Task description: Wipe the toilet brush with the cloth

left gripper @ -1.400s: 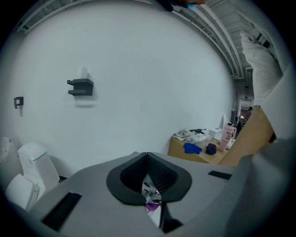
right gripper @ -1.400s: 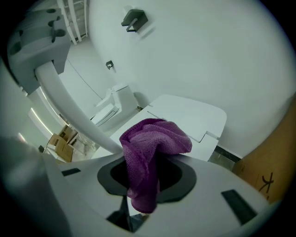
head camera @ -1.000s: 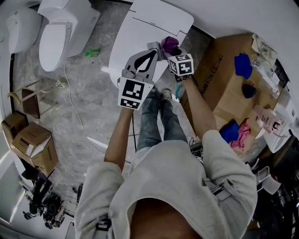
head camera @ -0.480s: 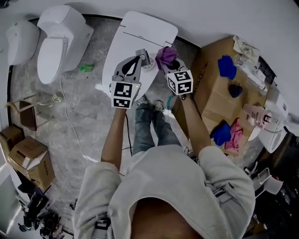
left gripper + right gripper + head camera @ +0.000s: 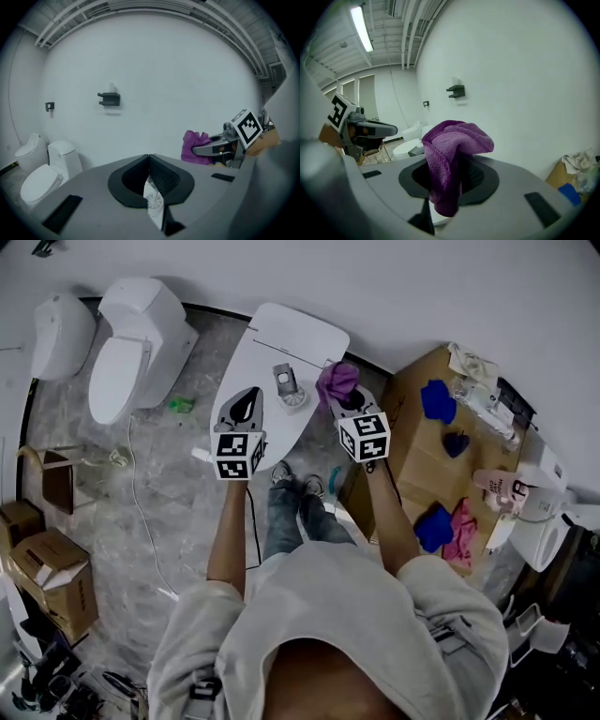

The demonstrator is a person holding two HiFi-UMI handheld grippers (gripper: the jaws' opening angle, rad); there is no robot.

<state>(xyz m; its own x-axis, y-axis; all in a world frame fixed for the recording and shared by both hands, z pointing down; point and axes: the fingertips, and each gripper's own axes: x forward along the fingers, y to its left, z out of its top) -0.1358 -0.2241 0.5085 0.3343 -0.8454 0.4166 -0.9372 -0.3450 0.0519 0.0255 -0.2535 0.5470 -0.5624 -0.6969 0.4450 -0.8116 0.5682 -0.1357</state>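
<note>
The toilet brush [image 5: 288, 382], grey with a round white base, stands on the closed white toilet lid [image 5: 281, 334]. My left gripper [image 5: 251, 393] hovers just left of it, shut, with nothing held. Its own view shows the jaws [image 5: 149, 157] meeting, and the brush's white base [image 5: 152, 202] in the gap below them. My right gripper [image 5: 339, 395] is just right of the brush, shut on a purple cloth [image 5: 336, 379]. The cloth [image 5: 454, 140] bunches above and hangs down in front of the jaws [image 5: 457, 159]. It also shows at the right of the left gripper view [image 5: 194, 145].
A second toilet [image 5: 131, 343] and a urinal [image 5: 61, 334] stand at the left by the wall. At the right, a cardboard box [image 5: 422, 442] carries blue cloths [image 5: 433, 399], a pink cloth [image 5: 461, 526] and bottles. Small boxes [image 5: 47, 568] and a cable [image 5: 141, 493] lie on the floor.
My left gripper has drawn back leftward from the brush, which now stands apart from its tip. The right gripper still holds the purple cloth beside the brush.
</note>
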